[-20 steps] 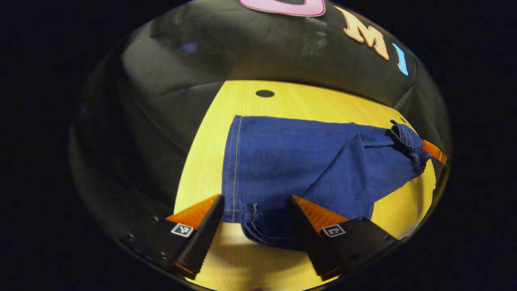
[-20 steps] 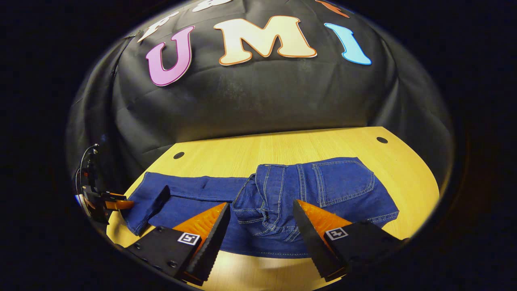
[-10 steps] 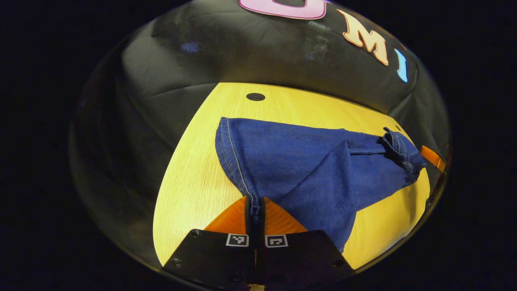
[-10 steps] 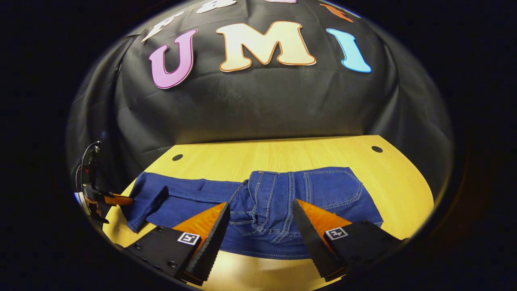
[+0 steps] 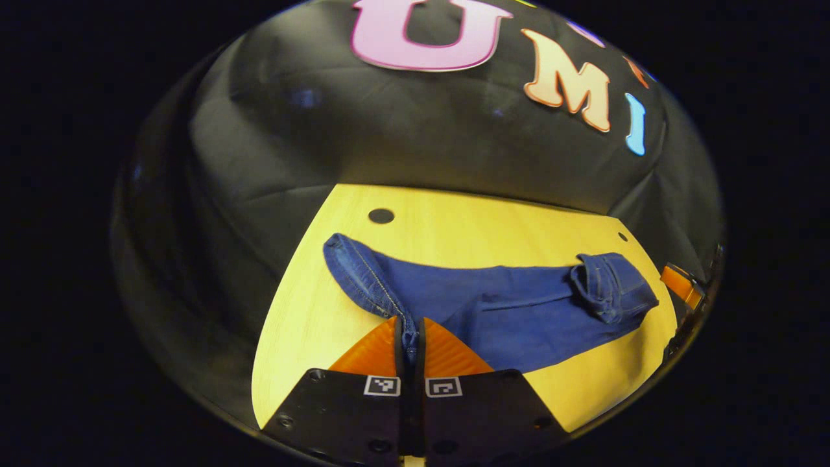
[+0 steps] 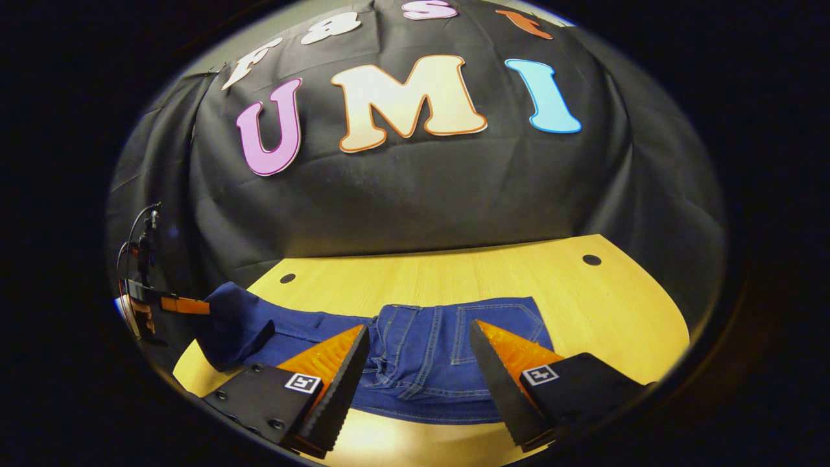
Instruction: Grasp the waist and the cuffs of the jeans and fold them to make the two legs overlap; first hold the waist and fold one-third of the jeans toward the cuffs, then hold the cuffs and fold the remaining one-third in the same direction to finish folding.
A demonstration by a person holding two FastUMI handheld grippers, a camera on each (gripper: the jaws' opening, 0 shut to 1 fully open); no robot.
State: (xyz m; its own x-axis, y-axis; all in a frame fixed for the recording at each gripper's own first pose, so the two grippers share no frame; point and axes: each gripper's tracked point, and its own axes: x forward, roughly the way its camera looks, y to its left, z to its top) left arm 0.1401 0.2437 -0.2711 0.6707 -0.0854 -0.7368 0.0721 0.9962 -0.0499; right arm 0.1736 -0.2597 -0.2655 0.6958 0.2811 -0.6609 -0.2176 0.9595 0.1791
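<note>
Left gripper [image 5: 409, 344]: fingers closed on cuff hem [image 5: 407, 332] of jeans [image 5: 506, 305], cuff end raised off wooden table [image 5: 311, 311]. Jeans: stretched across table, waist [image 6: 447, 350] to the right, flat. Right gripper [image 6: 418, 370]: fingers spread apart, above waist, holding nothing.

The jeans [image 6: 428, 363] lie lengthwise across the tabletop [image 6: 603, 305], in front of the booth wall. In the right gripper view the waist sits between the parted fingers of the right claw [image 6: 418, 383], the legs running off to the left, where the left claw [image 6: 185, 305] pinches the cuffs. In the left gripper view the cuffs [image 5: 363, 282] rise into the left claw [image 5: 410, 350], with the waist [image 5: 613, 295] far right.
</note>
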